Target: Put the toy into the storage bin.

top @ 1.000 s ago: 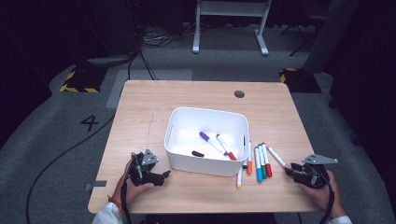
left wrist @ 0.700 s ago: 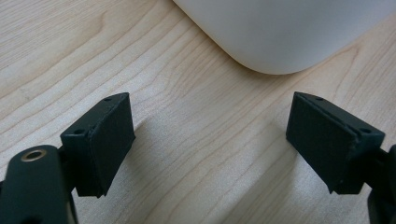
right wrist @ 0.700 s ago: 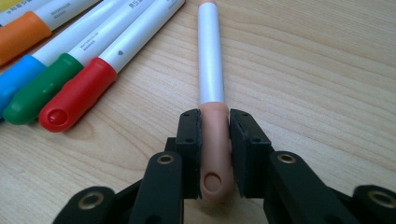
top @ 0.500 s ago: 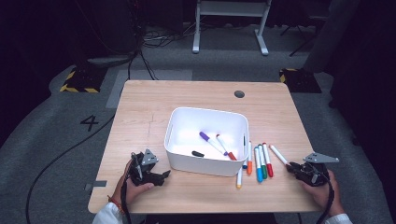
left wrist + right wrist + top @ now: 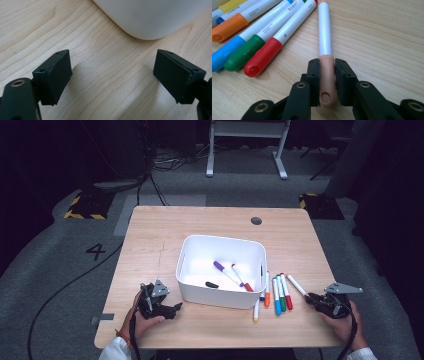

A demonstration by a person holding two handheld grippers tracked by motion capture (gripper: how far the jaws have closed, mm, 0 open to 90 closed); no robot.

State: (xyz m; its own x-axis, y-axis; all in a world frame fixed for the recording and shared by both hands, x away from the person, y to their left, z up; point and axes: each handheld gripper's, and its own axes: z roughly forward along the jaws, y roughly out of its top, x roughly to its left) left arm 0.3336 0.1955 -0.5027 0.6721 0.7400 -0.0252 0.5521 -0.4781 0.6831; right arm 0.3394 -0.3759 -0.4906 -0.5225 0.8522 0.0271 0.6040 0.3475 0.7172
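Right gripper [image 5: 327, 75]: I have its jaws pinched on the cap of the peach-capped marker [image 5: 325, 50] — they have just been closing, and the cap sits squeezed between the pads.
Peach-capped marker: lies flat on the table [image 5: 150, 235], at the right end of the loose row, right of the white bin [image 5: 220, 270]; from above I see it as a thin white stick [image 5: 297, 285] running to my right gripper [image 5: 311, 296].
Left gripper [image 5: 112, 72]: jaws spread wide over bare wood, nothing between them; the bin's rounded corner [image 5: 150, 20] sits just ahead. From above it rests in my left hand [image 5: 145, 317], left of the bin.
Close view adds: red marker [image 5: 279, 47], green marker [image 5: 254, 47], blue marker [image 5: 229, 53] and orange marker [image 5: 234, 23] beside the held one — cap colours plain here.
High view adds: markers inside the bin, a purple-capped marker [image 5: 220, 266] among them.
Writing: small grey print on the marker barrels, too blurred for me to read; a "4" [image 5: 96, 251] on the floor.
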